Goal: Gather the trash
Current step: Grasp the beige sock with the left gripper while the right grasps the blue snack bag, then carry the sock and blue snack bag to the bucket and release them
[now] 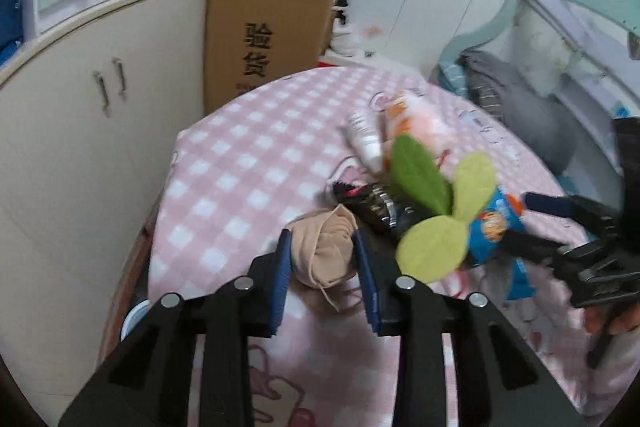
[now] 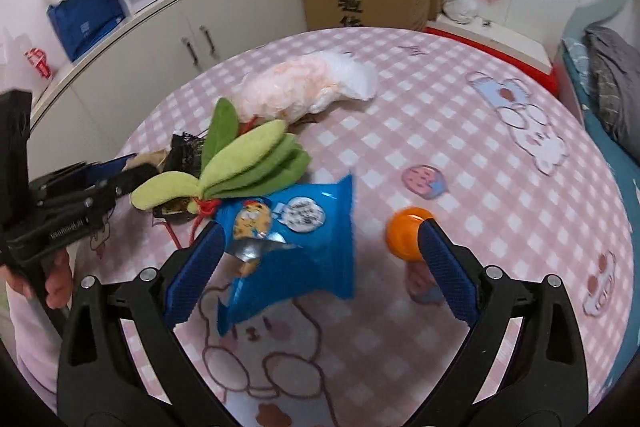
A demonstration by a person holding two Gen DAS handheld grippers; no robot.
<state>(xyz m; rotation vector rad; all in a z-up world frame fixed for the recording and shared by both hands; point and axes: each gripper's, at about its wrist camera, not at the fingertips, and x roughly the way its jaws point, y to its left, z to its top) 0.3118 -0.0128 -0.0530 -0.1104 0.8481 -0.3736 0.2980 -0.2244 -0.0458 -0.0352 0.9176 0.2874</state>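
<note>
Left gripper [image 1: 322,253] tilted down toward the bed, blue-padded jaws drawn in narrow, with a beige bundle between them; pads at its sides, contact not certain. Black frame and linkage arms fill the lower view. Right gripper [image 2: 320,251] also pitched down, jaws spread wide, pads clear of everything, nothing clamped. Each gripper shows in the other's view at the edge, gripped by a hand [image 2: 56,279] with fingers wrapped round the black handle. The two grippers sit side by side, near each other.

Glossy blue foil snack wrapper [image 2: 304,247], matt green felt leaves [image 2: 248,163], soft beige cloth bundle [image 1: 324,247], pink checked cotton bedsheet [image 2: 440,131].
</note>
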